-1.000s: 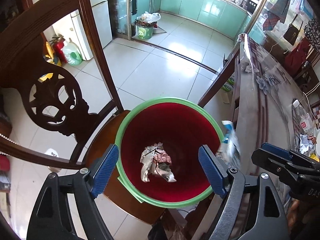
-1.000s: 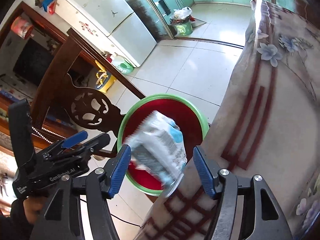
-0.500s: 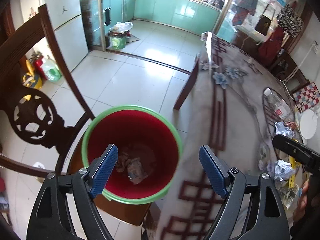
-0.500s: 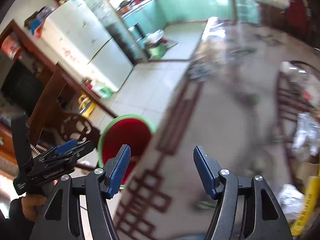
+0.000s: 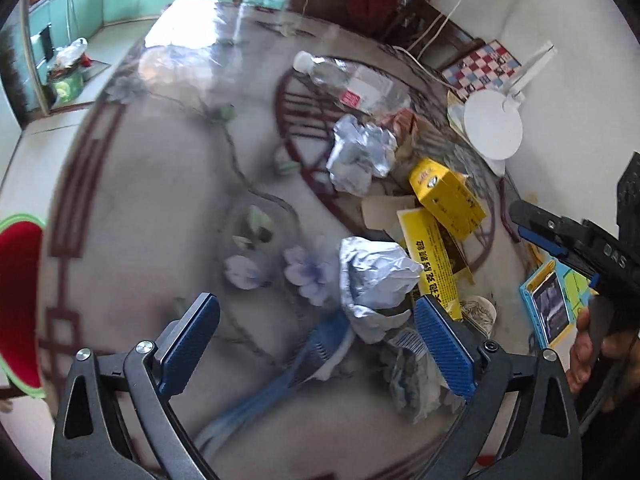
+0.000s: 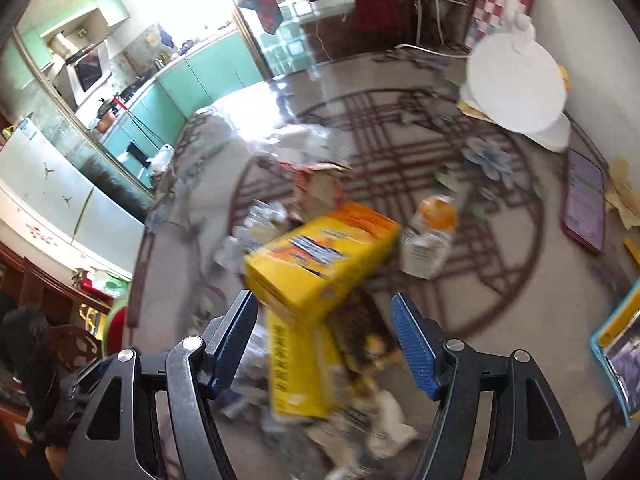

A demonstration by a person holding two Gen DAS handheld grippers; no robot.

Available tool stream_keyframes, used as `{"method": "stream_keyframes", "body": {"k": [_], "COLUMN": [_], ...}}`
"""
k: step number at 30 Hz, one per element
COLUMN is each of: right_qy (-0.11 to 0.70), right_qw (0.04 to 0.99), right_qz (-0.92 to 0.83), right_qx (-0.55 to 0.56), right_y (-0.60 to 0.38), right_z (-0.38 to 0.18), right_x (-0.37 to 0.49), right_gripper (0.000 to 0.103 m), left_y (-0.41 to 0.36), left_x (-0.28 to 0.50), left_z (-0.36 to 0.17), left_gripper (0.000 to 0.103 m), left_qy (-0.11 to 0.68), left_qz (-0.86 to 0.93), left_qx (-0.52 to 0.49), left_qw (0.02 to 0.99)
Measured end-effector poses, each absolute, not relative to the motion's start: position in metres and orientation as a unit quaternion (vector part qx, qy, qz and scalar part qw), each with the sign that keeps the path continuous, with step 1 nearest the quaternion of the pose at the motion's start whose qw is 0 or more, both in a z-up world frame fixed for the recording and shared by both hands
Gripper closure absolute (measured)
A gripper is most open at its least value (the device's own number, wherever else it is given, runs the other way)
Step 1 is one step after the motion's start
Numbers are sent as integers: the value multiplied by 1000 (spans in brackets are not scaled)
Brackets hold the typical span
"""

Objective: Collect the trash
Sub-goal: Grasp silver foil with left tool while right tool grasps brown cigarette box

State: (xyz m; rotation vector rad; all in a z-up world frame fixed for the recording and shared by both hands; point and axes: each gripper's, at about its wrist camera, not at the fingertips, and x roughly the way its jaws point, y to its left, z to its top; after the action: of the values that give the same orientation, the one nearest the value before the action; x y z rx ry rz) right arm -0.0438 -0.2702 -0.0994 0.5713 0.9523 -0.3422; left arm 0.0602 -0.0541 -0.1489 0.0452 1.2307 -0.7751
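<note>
On the flower-patterned table (image 5: 168, 208) there's a whole heap of trash bunched toward the right side. From the left wrist cam I can see a clear plastic bottle (image 5: 348, 84) lying on its side at the far end, a crumpled silver foil ball (image 5: 360, 156) just this side of it, then a yellow carton (image 5: 446, 196) sitting tilted on a flattened yellow pack (image 5: 432, 260). A second foil wad (image 5: 376, 276) sits closest, with a blue fly swatter (image 5: 304, 356) poking out from under it and some clear wrapper (image 5: 416, 376) next to that. Off to the right: a white round lamp base (image 5: 494, 124) and a blue-edged booklet (image 5: 552, 304). The red bin with the green rim (image 5: 20, 304) is just peeking in at the left edge, beside the table.

Left gripper (image 5: 316, 344) is spread wide and empty, hanging over the near foil wad; its right finger overlaps the wad's edge, can't tell if it actually touches.

Right gripper (image 6: 324, 344) is also wide open with nothing pinched, sitting right over the yellow carton (image 6: 320, 264) and the flat pack (image 6: 300, 368). That view is pretty motion-blurred. There's also a small orange-topped box (image 6: 428, 236) past the carton and a dark red phone (image 6: 584, 204) well off to the right.
</note>
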Motion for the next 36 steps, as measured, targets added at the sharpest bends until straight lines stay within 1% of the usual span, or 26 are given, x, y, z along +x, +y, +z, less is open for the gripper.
{"method": "stream_keyframes", "body": {"k": [2, 3, 4, 5, 6, 7, 9, 10, 12, 19, 21, 24, 25, 28, 29, 32, 36], "right_qy": [461, 467, 472, 476, 481, 485, 490, 492, 496, 547, 548, 556, 555, 552, 551, 536, 504], "right_qw": [829, 825, 822, 820, 819, 820, 822, 822, 818, 777, 782, 789, 793, 804, 804, 806, 816], "right_qz": [-161, -157, -151, -147, -139, -131, -116, -112, -104, -72, -64, -63, -64, -66, -64, -61, -65], "right_qx": [272, 276, 279, 280, 279, 274, 265, 264, 273, 302, 289, 254, 243, 209, 213, 245, 276], "right_y": [-276, -279, -283, -284, -283, -278, -279, -279, -285, -301, -298, -289, -286, -276, -275, -280, -291], "right_z": [-109, -113, -117, -123, -128, -135, -143, -147, -157, -209, -210, -213, -214, -214, -213, -213, -194], "right_x": [-61, -67, -73, -78, -81, -83, -82, -80, -73, -47, -45, -38, -37, -35, -36, -40, -48], "right_gripper": [34, 34, 34, 34, 34, 34, 34, 34, 34, 33, 31, 32, 34, 61, 64, 68, 68], "left_y": [-76, -85, -89, -92, -93, -93, -96, -96, -89, -55, -46, -47, -49, -52, -48, -47, -43], "left_x": [56, 56, 55, 56, 56, 55, 52, 50, 50, 54, 55, 56, 56, 55, 53, 50, 48], "left_z": [-162, -170, -174, -180, -183, -185, -180, -176, -166, -123, -116, -113, -115, -117, -116, -114, -112], "left_gripper": [5, 9, 17, 38, 54, 66, 72, 73, 74, 73, 72, 71, 71, 70, 70, 70, 70], "left_qy": [581, 592, 601, 611, 620, 627, 620, 611, 597, 540, 533, 528, 529, 533, 535, 535, 534], "left_qz": [-346, -339, -332, -325, -331, -335, -324, -315, -304, -262, -255, -247, -245, -242, -242, -241, -235], "left_qx": [25, 22, 15, 4, -18, -38, -21, -4, -7, -16, -19, -17, -16, -11, -10, -6, -4], "left_qw": [736, 731, 727, 722, 711, 702, 714, 726, 743, 800, 807, 813, 812, 810, 810, 809, 812]}}
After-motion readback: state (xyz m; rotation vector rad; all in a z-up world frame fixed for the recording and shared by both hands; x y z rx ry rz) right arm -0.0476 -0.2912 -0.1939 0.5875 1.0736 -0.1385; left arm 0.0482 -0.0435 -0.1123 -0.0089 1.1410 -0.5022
